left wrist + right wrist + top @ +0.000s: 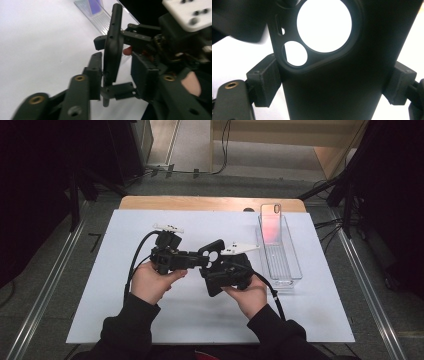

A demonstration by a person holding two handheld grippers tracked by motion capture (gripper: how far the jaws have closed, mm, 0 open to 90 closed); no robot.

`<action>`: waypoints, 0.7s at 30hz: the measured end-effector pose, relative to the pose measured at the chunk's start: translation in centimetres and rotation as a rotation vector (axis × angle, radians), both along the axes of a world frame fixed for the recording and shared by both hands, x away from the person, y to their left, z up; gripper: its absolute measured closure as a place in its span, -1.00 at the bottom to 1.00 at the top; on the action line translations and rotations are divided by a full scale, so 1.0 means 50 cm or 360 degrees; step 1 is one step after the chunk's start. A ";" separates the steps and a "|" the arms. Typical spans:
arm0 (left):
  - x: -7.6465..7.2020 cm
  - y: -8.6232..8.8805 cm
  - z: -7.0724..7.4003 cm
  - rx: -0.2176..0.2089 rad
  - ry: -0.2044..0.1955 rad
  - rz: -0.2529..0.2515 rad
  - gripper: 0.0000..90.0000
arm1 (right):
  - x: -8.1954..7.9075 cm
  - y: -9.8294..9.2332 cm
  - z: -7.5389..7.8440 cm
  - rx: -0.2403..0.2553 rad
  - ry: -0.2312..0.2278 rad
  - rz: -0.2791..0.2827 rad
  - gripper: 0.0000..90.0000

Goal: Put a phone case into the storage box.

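Black phone case [332, 75] fills space between right gripper [332, 82] pads, clamped across its width. Left gripper [120, 75] jaws straddle case edge, loosely, apart from it. Phone [270, 222] waits in clear tray [295, 270] beyond right gripper. Fitting not begun.

A white sheet [100, 270] covers the pale wooden worktop [200, 203], which stands on grey carpeted floor [55, 285]. Metal rails [45, 290] flank it. Dark stands and cables [330, 227] crowd the dim sides; light wood furniture [300, 135] stands behind.
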State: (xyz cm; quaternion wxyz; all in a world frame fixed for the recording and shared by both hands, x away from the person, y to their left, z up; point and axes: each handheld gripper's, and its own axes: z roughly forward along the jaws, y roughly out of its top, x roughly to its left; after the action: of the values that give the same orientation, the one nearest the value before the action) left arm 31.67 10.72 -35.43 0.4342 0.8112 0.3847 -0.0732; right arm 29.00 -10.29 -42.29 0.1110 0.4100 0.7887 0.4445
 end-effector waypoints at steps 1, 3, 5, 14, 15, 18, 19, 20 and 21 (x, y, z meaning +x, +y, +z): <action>0.001 0.003 0.000 -0.0014 0.0012 -0.0010 0.20 | 0.002 -0.002 -0.001 -0.0006 0.0004 -0.0006 -0.69; 0.003 0.008 -0.003 -0.0015 0.0035 -0.0040 0.06 | 0.007 -0.009 -0.002 0.0001 0.0014 -0.0006 -0.69; 0.006 0.012 -0.007 -0.0007 0.0039 -0.0095 -0.13 | 0.010 -0.016 -0.001 0.0006 0.0010 0.0002 -0.70; 0.012 0.038 -0.031 -0.0025 -0.0081 -0.0233 -0.28 | 0.025 -0.054 0.007 0.0031 0.0055 0.0089 -0.70; 0.012 0.041 -0.033 -0.0022 -0.0083 -0.0238 -0.28 | 0.026 -0.057 0.008 0.0038 0.0060 0.0098 -0.70; 0.011 0.050 -0.044 -0.0018 -0.0101 -0.0235 -0.28 | 0.029 -0.066 0.014 0.0047 0.0066 0.0143 -0.70; 0.010 0.052 -0.049 -0.0015 -0.0101 -0.0227 -0.28 | 0.029 -0.069 0.016 0.0051 0.0070 0.0157 -0.70; 0.009 0.054 -0.053 -0.0014 -0.0097 -0.0226 -0.28 | 0.030 -0.071 0.018 0.0058 0.0066 0.0177 -0.70; 0.008 0.056 -0.059 -0.0007 -0.0102 -0.0223 -0.28 | 0.030 -0.073 0.019 0.0064 0.0072 0.0187 -0.70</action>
State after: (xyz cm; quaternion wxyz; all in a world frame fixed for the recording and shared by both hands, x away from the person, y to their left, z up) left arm 32.05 13.53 -38.36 0.4418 0.8372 0.3128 -0.0781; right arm 30.50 -13.92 -41.37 0.0587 0.3750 0.8046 0.4567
